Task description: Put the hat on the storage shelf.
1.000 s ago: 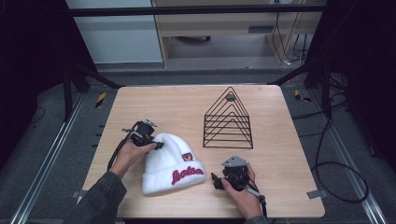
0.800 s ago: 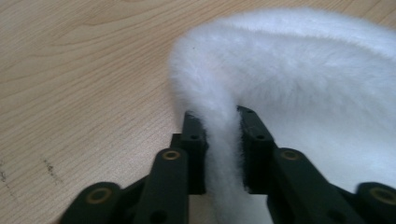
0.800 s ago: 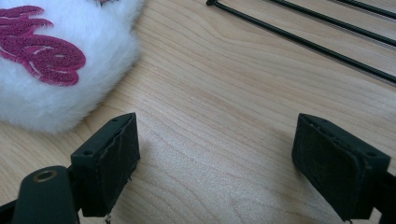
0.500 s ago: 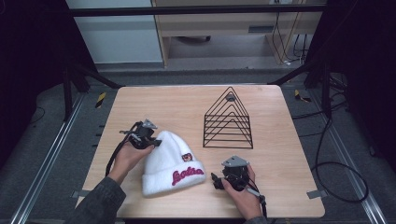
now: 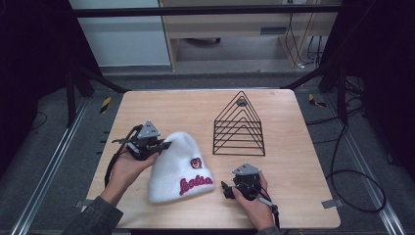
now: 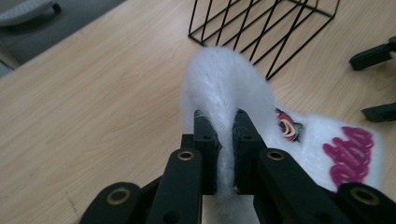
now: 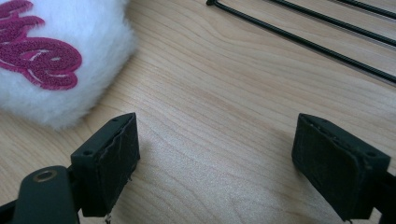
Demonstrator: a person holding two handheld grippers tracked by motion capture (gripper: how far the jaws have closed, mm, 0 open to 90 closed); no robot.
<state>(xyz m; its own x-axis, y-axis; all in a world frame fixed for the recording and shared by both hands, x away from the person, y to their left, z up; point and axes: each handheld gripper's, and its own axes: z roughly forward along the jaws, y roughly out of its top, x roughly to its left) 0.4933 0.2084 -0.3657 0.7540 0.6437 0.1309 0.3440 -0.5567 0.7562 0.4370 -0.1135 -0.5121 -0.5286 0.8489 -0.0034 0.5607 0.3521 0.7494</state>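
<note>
white hat [image 7: 56, 60] cut off at upper left of the right gripper view, pink lettering [image 5: 195, 184] too small to read, wire rack [image 6: 261, 28] cropped at top edge

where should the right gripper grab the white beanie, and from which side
Grip the beanie's folded brim at its near-right corner, by the pink lettering. Come in low from the right: that fluffy edge faces the open right gripper, and the left gripper already pinches the crown end.
</note>
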